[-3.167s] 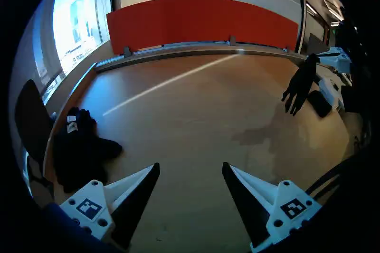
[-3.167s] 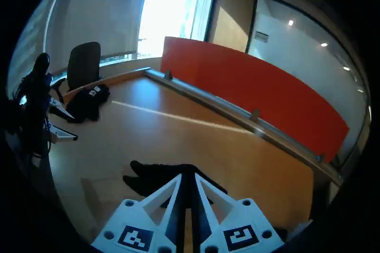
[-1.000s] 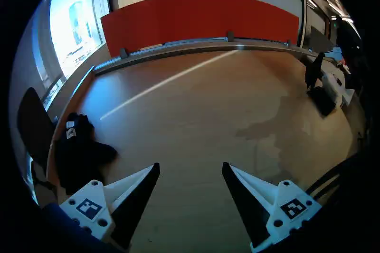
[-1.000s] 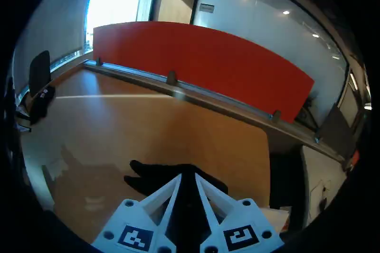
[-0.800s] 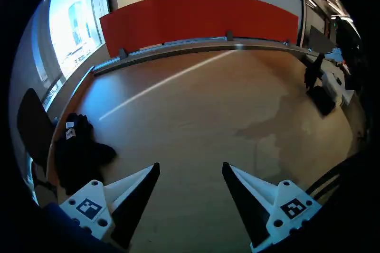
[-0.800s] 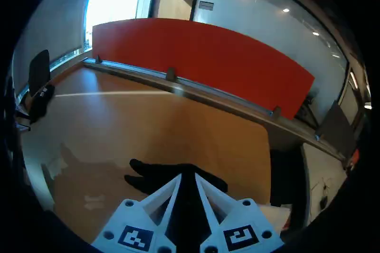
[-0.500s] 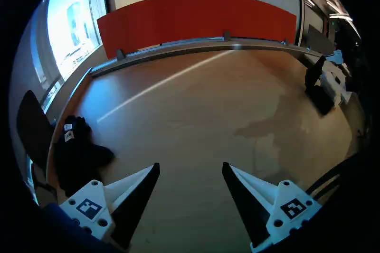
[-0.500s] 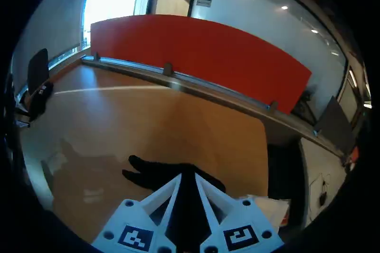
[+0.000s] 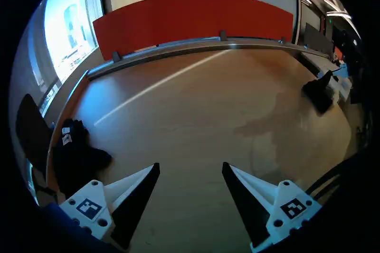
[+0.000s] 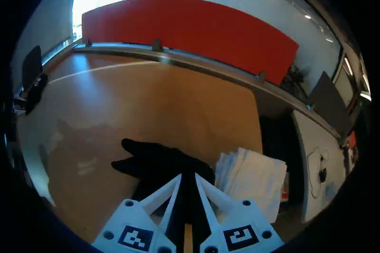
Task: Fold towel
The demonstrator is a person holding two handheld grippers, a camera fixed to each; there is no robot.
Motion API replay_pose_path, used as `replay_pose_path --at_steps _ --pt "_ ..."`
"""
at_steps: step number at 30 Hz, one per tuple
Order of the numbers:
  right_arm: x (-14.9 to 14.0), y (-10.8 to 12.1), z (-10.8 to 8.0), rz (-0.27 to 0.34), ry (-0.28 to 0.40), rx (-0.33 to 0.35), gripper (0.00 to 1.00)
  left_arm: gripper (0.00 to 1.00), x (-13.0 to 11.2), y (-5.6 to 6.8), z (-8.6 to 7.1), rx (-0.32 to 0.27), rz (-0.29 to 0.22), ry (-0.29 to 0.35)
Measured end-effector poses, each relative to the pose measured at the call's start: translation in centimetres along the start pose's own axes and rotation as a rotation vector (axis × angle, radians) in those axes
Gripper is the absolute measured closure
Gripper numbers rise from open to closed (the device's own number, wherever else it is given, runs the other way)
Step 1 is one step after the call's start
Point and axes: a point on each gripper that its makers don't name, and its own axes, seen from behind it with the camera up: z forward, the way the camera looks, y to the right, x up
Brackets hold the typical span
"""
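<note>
Two dark cloths: a black crumpled towel [image 10: 156, 160] lies on the orange-brown wooden table [image 10: 142, 106], pinched by the right gripper [image 10: 187, 176], its fingers nearly together; a second black cloth heap [image 9: 76, 155] sits at the table's edge, well apart. One stack of white sheets [image 10: 251, 177] lies just beside the towel. The left gripper [image 9: 190, 164] hovers spread wide, holding nothing. One long red partition panel [image 9: 190, 15] backs the table, with a bright window [image 9: 61, 39] beside it

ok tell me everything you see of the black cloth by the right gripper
The black cloth is matte fabric, bunched up, with two finger-like lobes pointing left in the right gripper view. It seems to rest on the wooden table, its near end pinched between the shut fingers of the right gripper. A white stack sits close on its right; whether they touch is unclear.
</note>
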Motion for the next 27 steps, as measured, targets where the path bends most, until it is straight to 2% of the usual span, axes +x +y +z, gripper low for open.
replay_pose_path --at_steps 8,27 --pt "-3.8 0.0 0.2 0.029 -0.059 -0.015 0.96 0.02 0.1 0.3 0.0 -0.004 0.011 -0.001" --pt "-8.0 0.7 1.3 0.072 -0.143 -0.052 0.95 0.03 0.1 -0.1 0.0 0.007 0.018 -0.007"
